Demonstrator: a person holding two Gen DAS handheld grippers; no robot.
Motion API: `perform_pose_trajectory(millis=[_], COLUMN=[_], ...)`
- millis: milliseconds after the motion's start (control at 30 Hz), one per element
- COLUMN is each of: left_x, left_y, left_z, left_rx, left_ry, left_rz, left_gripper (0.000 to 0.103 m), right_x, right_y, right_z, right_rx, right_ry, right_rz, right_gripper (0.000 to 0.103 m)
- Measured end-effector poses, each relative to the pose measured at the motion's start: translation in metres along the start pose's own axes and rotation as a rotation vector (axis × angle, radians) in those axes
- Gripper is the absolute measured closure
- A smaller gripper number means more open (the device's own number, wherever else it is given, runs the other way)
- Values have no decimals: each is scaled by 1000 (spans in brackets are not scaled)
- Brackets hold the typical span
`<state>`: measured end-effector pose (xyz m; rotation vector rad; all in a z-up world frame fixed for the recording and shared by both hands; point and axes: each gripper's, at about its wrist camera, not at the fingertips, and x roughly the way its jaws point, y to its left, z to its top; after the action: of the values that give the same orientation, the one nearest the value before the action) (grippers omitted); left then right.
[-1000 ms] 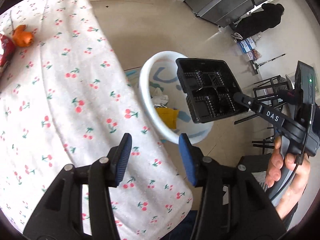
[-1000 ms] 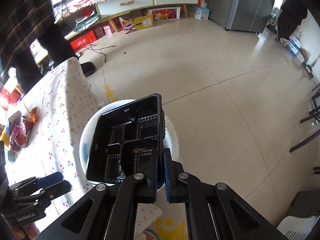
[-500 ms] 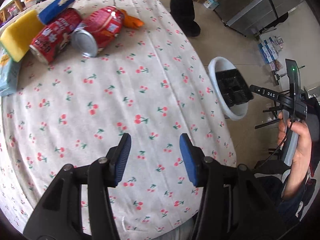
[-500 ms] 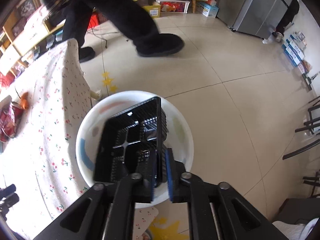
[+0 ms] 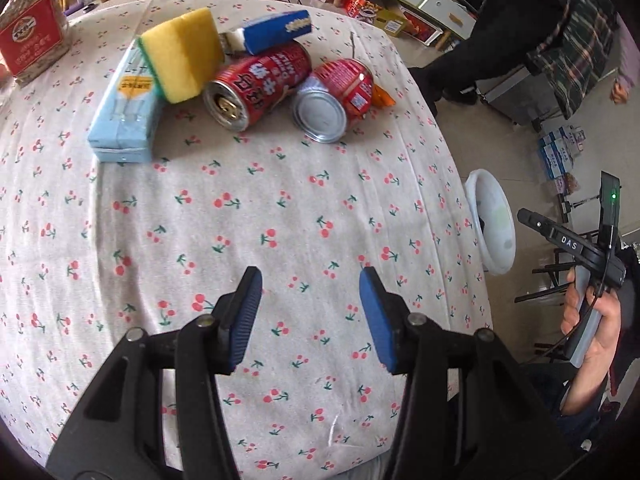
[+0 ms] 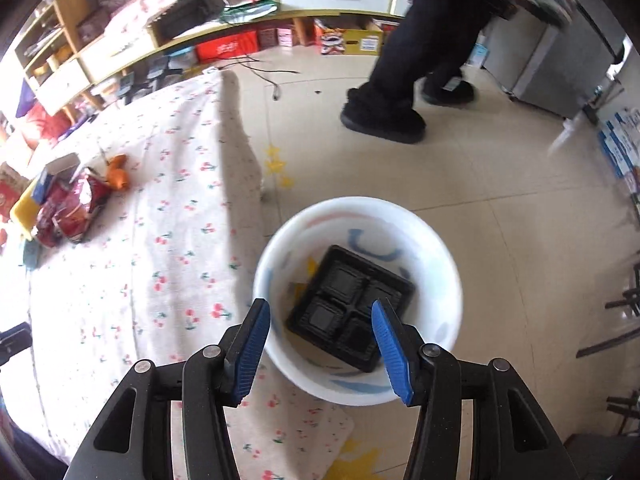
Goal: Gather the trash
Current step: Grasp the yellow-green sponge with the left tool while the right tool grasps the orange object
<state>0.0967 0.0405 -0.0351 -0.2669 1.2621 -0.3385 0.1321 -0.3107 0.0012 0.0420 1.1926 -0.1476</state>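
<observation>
Item, right gripper (image 6: 320,350): my jaws have just been opening and now stand apart with nothing between the pads, hanging above the white bin (image 6: 448,264) on the floor beside the table. Item, black tray (image 6: 350,306): released, lying flat inside the bin on top of other scraps, clear of my fingers. Item, left gripper (image 5: 310,316): jaws parted, empty, poised over the cherry-print tablecloth (image 5: 240,220), pointed toward the remaining litter. Item, litter at the far end of the table: two red cans (image 5: 258,84) on their sides, touching; a yellow sponge (image 5: 182,56) leaning on a pale blue carton (image 5: 124,120); a blue box (image 5: 276,32) behind the cans; an orange scrap (image 5: 382,98) beside the nearer can. Risks, as I judge them: the cans are round and lying down, so a push from one pad could roll them toward the table edge; the sponge is propped and may topple if the carton is pulled first; the pile is crowded, so my jaws could catch two things at once and drop one short of the bin; a person (image 6: 416,60) is walking close by the bin.
</observation>
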Motion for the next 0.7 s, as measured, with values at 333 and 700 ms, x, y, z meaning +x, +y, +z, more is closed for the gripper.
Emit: perform_pose_trajectory(millis=[333, 700], left_x=[-37, -34], left_y=[41, 67], left_z=[33, 94], left_rx=[-81, -128], left_ry=[-101, -172], left_rz=[50, 85], left_gripper=[51, 45], right_x=[5, 44], right_y=[103, 145], right_z=[28, 74], right_rx=[-89, -70], right_ry=[24, 22], right_rz=[323, 294], right_gripper=[48, 48])
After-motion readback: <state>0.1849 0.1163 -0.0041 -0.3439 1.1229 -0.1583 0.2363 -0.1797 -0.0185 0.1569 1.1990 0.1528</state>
